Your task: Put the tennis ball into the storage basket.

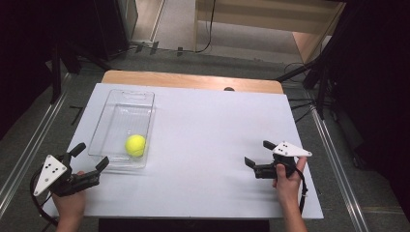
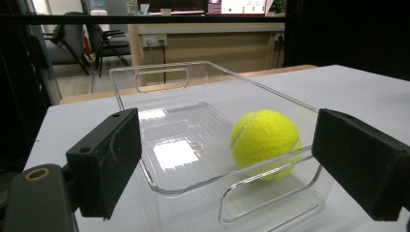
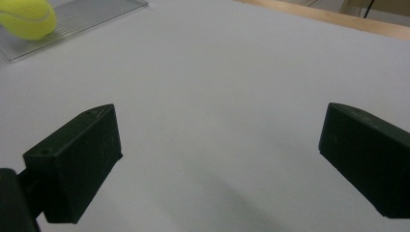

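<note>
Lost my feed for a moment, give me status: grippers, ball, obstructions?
Left gripper open at clear bin near end. Right gripper open, over bare table. Tennis ball inside bin. Nothing in the way.

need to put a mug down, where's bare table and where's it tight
The widest bare patch of the white table lies between the clear bin and the right hand-held gripper. The far right side is bare too. It is tight at the near left, where the left hand-held gripper sits by the bin holding the tennis ball.
</note>
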The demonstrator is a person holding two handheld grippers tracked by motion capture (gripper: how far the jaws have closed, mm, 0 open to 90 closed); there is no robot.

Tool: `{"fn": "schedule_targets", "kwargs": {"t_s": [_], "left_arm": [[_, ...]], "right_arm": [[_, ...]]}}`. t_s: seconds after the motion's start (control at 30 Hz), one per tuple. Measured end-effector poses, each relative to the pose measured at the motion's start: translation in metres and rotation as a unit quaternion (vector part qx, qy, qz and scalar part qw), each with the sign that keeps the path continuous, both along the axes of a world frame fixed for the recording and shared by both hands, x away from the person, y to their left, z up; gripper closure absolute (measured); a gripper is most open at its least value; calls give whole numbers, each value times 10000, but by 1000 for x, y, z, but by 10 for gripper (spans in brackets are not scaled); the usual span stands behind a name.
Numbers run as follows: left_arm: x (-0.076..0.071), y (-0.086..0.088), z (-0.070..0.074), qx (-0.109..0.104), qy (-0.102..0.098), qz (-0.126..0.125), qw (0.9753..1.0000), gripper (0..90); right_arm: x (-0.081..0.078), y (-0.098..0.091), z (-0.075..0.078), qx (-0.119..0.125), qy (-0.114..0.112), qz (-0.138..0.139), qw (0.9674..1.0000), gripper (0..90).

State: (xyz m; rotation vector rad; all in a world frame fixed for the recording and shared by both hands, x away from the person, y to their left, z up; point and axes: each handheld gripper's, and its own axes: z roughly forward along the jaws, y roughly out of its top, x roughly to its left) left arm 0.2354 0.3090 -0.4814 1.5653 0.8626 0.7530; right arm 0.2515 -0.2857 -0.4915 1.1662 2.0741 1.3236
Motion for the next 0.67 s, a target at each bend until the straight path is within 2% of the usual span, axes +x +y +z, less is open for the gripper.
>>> {"fn": "schedule_targets", "kwargs": {"t_s": [0.23,0.3,0.33,0.67], "left_arm": [[0,1,0,-20,-4,-15,10000,110],[0,1,0,-22,-5,-12,10000,111],[0,1,0,-21,-4,-13,10000,111],[0,1,0,-23,10,-4,10000,111]], "right_arm": [[-5,-10,-2,174,-184,-214,9994,4],[-8,-11,-2,255,-143,-259,9992,4],[-8,-13,-3,239,-212,-244,9992,4],[-12,-16,-2,399,-288,-294,9984,4]]}}
